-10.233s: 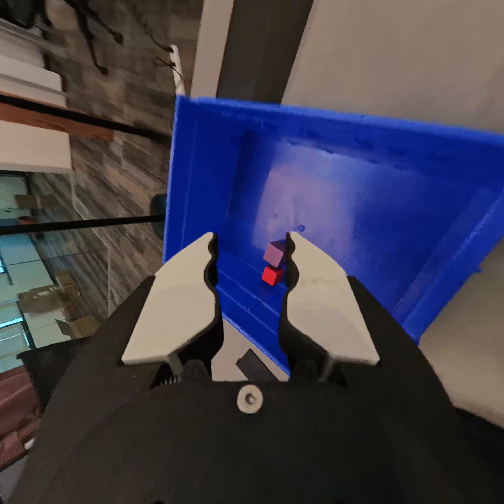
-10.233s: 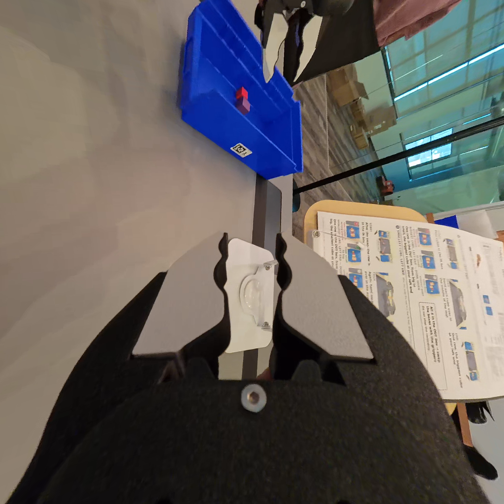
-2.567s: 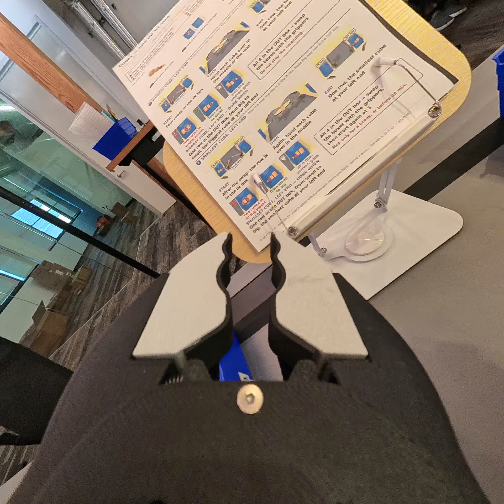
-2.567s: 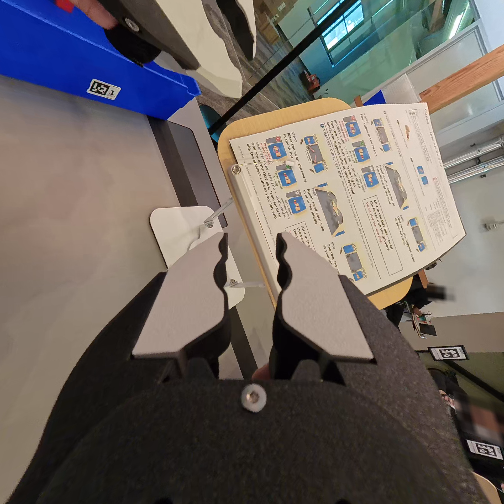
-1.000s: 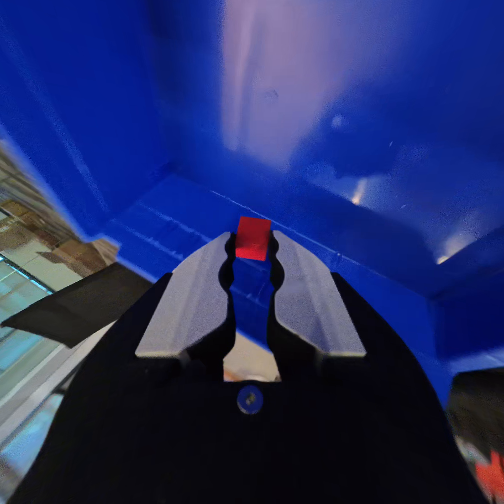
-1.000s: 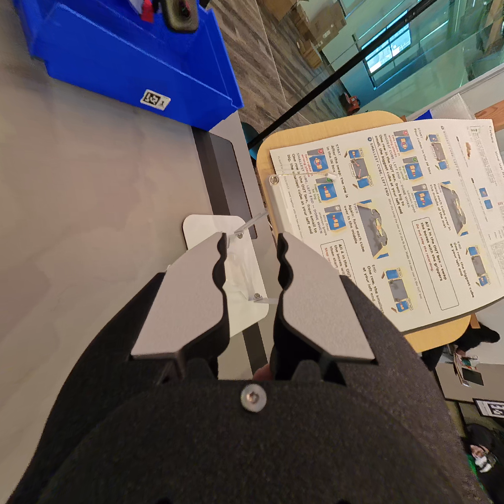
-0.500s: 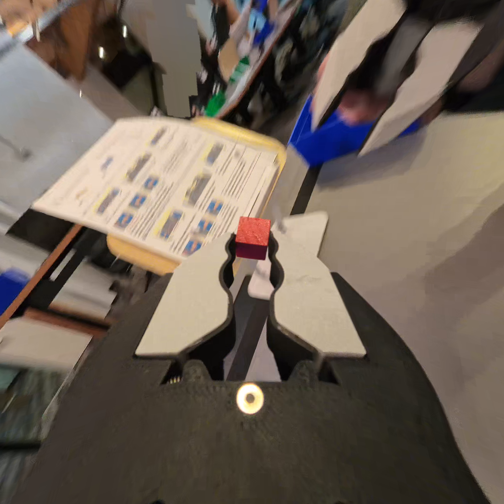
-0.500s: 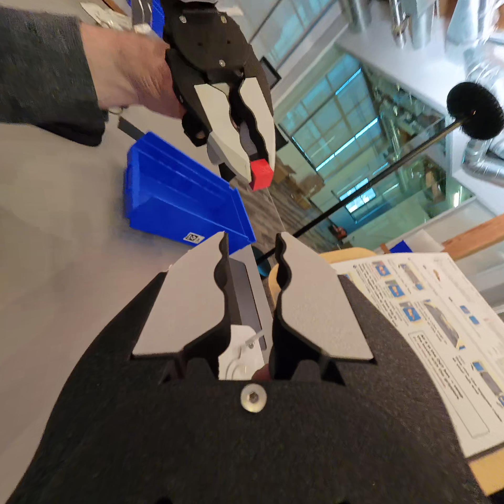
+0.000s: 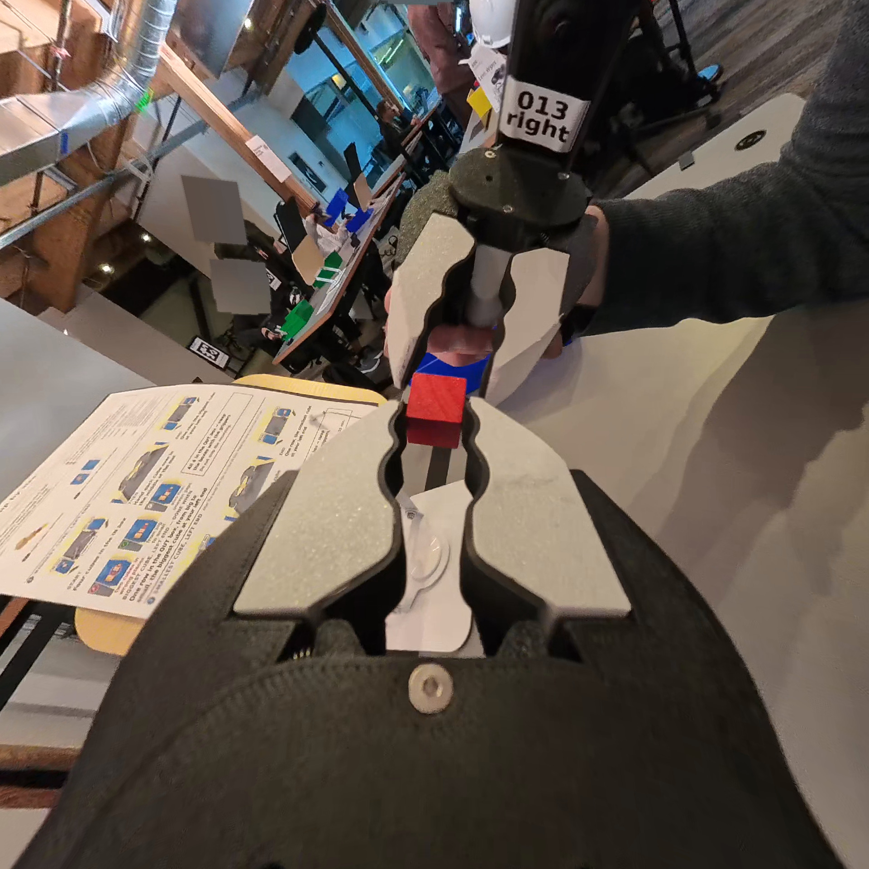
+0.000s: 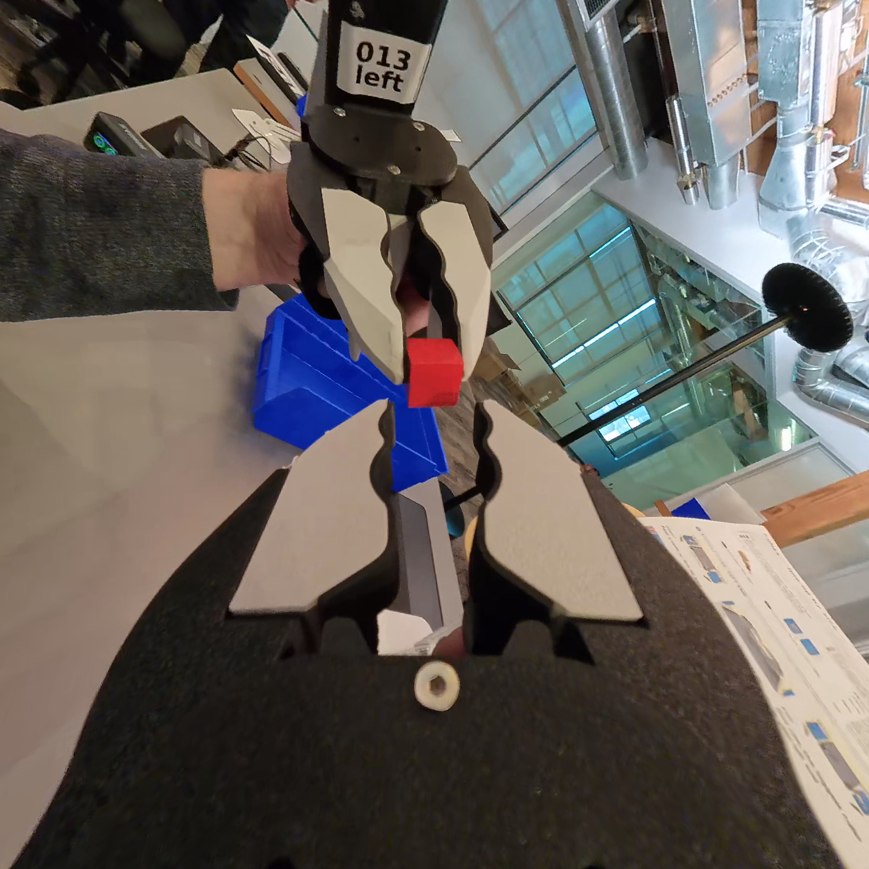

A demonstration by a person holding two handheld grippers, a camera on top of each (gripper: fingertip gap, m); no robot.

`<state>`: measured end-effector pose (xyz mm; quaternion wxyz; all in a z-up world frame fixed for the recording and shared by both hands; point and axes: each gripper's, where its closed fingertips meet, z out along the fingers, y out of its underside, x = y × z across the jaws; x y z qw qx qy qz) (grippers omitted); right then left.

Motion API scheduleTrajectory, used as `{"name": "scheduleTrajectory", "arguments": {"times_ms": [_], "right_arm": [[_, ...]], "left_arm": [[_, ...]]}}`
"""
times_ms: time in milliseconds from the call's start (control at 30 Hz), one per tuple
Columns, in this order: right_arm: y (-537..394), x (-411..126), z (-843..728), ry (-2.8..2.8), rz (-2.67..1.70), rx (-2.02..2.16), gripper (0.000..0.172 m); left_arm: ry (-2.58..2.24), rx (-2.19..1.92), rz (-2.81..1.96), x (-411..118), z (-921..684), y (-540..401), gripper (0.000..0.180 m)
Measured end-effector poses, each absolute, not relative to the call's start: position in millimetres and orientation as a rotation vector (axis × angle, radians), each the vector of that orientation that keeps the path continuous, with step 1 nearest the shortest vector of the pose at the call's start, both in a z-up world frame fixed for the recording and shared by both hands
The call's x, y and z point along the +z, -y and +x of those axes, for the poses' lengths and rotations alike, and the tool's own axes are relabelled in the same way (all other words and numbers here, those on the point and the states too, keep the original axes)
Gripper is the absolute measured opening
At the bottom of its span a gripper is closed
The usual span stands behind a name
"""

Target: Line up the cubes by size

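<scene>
Left wrist view — left gripper [image 9: 435, 416] pinching red cube [image 9: 435, 399], facing right gripper [image 9: 442, 376].

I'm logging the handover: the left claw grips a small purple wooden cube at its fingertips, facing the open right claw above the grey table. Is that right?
Not quite: the small wooden cube is red, not purple, as the left wrist view shows plainly. The rest stands: the left claw grips it at its fingertips, facing the open right claw above the grey table.
</scene>
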<state>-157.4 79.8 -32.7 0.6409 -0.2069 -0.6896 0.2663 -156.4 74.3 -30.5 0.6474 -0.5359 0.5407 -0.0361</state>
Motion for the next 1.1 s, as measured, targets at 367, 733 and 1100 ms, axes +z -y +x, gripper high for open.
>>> {"name": "scheduleTrajectory", "arguments": {"times_ms": [367, 733, 1100], "right_arm": [[-68.1, -35.9, -156.7, 1.604, -0.426, 0.616, 0.023], [-68.5, -36.2, -157.1, 1.615, -0.447, 0.617, 0.021], [-99.0, -14.5, -127.9, 1.533, -0.534, 0.504, 0.021]], "left_arm": [[-1.288, -0.135, -1.190, -33.2, -143.1, -65.9, 0.021], [-1.285, -0.079, -1.201, -32.1, -144.1, -66.6, 0.022], [-1.125, 0.011, -1.172, 6.0, -169.6, -52.4, 0.000]]}}
